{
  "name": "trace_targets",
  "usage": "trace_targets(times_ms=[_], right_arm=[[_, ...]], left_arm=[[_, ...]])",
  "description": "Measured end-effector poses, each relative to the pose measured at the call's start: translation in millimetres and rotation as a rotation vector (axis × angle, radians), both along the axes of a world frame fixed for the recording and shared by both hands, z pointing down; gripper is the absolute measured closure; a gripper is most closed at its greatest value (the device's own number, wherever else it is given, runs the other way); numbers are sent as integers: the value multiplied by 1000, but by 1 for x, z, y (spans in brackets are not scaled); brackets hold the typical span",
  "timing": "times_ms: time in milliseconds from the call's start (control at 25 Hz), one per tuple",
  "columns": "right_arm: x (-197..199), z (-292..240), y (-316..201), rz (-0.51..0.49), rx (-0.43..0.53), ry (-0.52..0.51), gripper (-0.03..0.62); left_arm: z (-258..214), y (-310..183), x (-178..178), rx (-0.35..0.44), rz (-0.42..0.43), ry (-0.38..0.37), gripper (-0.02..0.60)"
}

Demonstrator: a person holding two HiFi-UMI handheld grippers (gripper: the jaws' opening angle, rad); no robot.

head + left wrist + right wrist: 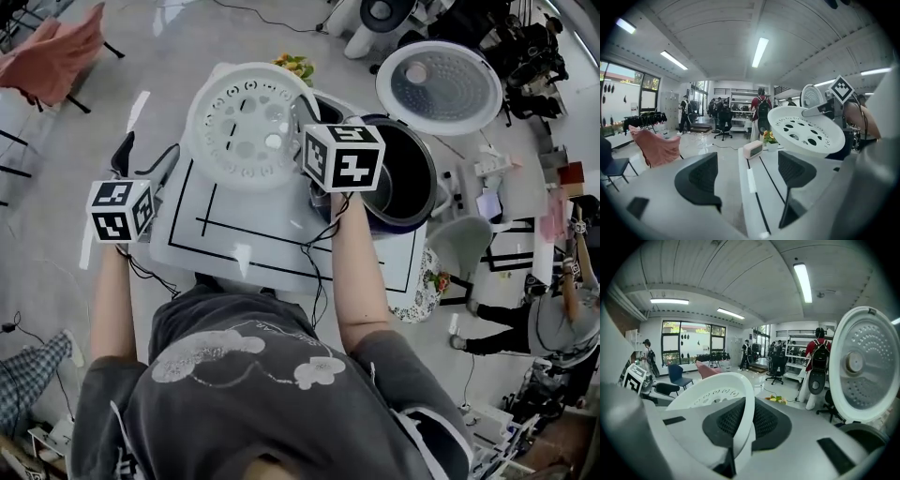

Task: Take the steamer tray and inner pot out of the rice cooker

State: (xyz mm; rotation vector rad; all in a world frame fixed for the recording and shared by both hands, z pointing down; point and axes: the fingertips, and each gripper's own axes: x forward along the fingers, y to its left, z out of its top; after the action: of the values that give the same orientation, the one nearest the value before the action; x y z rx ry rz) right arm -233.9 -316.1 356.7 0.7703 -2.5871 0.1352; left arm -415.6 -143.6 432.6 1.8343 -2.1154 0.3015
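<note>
Above the table [281,246], right claw [742,430] pinches the steamer tray [246,127], left claw [750,180] wide

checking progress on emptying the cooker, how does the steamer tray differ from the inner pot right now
The steamer tray is white, shallow and perforated; the inner pot is dark and deep. The steamer tray is out, its rim clamped in the right gripper's jaws; the inner pot sits in the rice cooker. Both are round.
</note>
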Motion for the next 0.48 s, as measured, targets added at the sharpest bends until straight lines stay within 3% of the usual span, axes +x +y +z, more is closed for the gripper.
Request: trace_targets(times_ms=[240, 480], right_arm=[[-29, 49, -5, 74, -69, -5, 548], [-31, 104, -14, 170, -116, -1, 548]], left_arm=[[22, -9, -30, -19, 36, 20, 184], [42, -19, -40, -42, 74, 34, 184]])
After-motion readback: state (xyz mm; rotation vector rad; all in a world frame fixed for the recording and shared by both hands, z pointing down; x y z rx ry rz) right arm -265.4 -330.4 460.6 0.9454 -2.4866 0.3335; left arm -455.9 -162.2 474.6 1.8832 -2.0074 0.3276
